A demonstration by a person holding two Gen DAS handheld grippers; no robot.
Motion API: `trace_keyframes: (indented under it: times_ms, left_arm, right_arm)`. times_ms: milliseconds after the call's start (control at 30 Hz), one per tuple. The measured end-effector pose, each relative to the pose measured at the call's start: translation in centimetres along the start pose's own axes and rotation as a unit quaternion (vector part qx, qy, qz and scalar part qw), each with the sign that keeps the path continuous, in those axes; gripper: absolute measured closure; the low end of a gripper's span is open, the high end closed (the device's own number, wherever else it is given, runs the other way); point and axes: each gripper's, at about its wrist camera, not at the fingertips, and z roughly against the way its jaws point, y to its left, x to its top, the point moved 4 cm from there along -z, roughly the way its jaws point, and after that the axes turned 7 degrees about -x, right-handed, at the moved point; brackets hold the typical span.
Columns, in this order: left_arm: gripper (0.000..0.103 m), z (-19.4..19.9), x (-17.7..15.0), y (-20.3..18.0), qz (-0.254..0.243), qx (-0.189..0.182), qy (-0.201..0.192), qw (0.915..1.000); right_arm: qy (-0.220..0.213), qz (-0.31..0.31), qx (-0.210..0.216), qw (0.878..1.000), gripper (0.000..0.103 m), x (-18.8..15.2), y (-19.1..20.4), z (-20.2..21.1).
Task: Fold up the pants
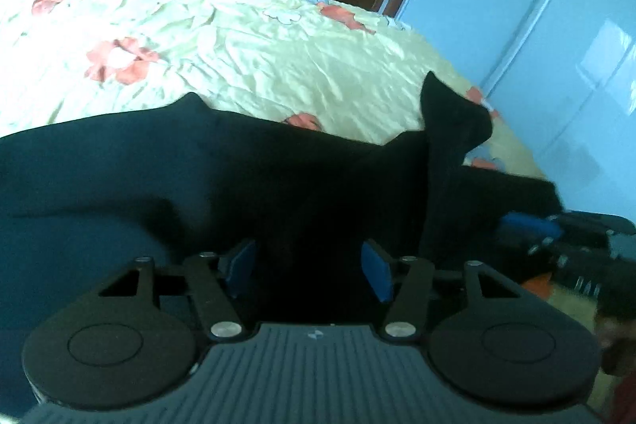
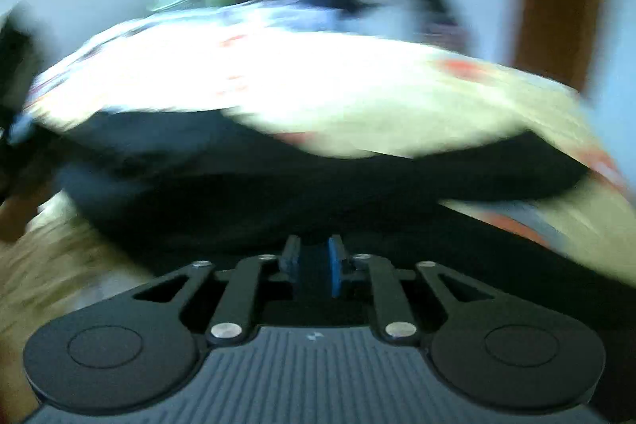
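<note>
Left gripper [image 1: 308, 271] jaws wide over black pants [image 1: 198, 177] on floral bedspread [image 1: 238, 46]. Right gripper [image 2: 314, 263] jaws narrow, pinching pants fabric; view motion-blurred.

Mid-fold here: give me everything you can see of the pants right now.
The pants are black, soft-looking fabric, spread across the near edge of the floral bedspread. One part stands pulled up in a peak at the right. The left gripper has open jaws over the cloth. The right gripper, nearly shut, appears to pinch the fabric, though that view is blurred.
</note>
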Motion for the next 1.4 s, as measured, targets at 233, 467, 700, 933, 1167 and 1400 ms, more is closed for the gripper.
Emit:
trace_keyframes:
  times_ms: [233, 467, 700, 933, 1167, 1400]
  left_arm:
    - [0.035, -0.4, -2.6, -2.3, -0.088, 0.006, -0.027, 0.9957]
    - [0.029, -0.5, -4.2, -3.0, -0.109, -0.004, -0.064, 0.9920]
    - [0.016, -1.2, -5.0, -3.5, -0.145, -0.008, -0.079, 0.9861]
    - [0.012, -1.0, -4.2, -1.3, -0.078, -0.065, -0.097, 0.9902]
    - [0.011, -1.1, -4.1, -1.5, -0.077, -0.067, -0.098, 0.9900]
    - [0.011, -0.9, -4.1, -1.2, -0.067, -0.078, -0.101, 0.9896]
  right_arm:
    - [0.042, -0.100, -0.067, 0.992, 0.075, -4.9, -7.2, 2.3]
    - [-0.002, -0.184, -0.185, 0.965, 0.000, 5.7, -10.1, -3.0]
    - [0.102, -0.071, -0.351, 0.928, 0.000, 14.3, -9.2, -15.0]
    - [0.135, -0.140, -0.365, 0.910, 0.009, 14.4, -11.6, -21.1]
    - [0.107, -0.205, -0.313, 0.921, 0.093, 14.1, -12.3, -21.8]
    - [0.032, -0.314, -0.279, 0.907, 0.100, 10.3, -15.9, -14.2]
